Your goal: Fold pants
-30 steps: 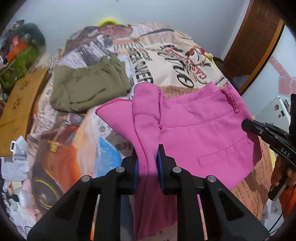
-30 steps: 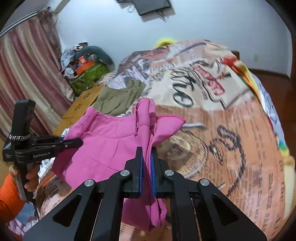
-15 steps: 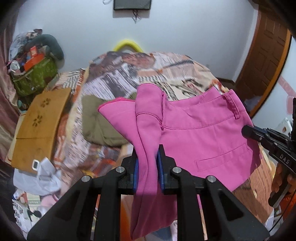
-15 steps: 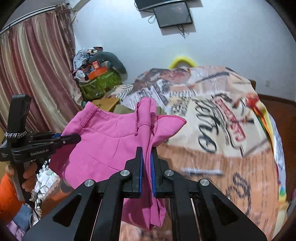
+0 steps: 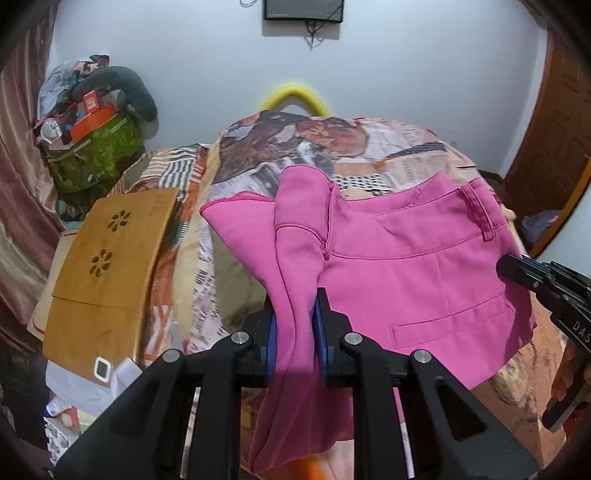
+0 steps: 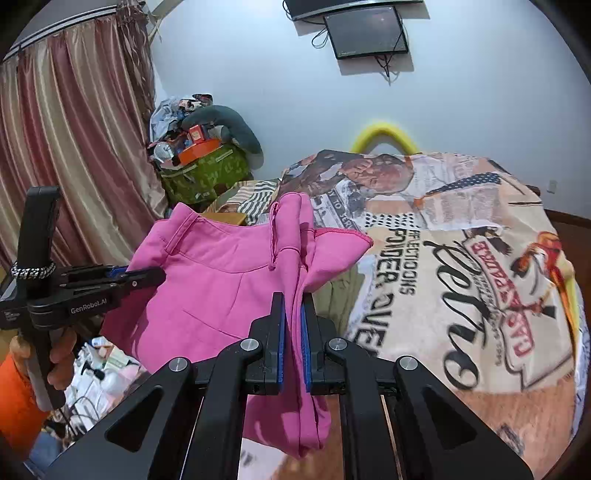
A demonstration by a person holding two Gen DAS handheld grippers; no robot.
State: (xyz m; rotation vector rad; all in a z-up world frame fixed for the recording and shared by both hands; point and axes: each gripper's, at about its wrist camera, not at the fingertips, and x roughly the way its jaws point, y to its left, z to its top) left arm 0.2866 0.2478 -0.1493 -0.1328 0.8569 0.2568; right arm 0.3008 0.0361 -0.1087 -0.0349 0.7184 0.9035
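a wooden board [image 5: 110,266] lies at the far left beside the bed [image 5: 369,147]. the left gripper [image 5: 297,339] has its jaws nearly closed, pinching a bunched fold of the pink pants [image 5: 406,266]. the right gripper [image 6: 291,343] has its jaws almost fully closed, clamped on another fold of the pants. the pants hang in the air between the two grippers, above the printed blanket [image 6: 461,258]. compared with a second ago, both grippers have risen and tilted up: the wall tv [image 6: 365,31] now shows, and the olive garment [image 5: 236,280] is mostly hidden behind the pants.
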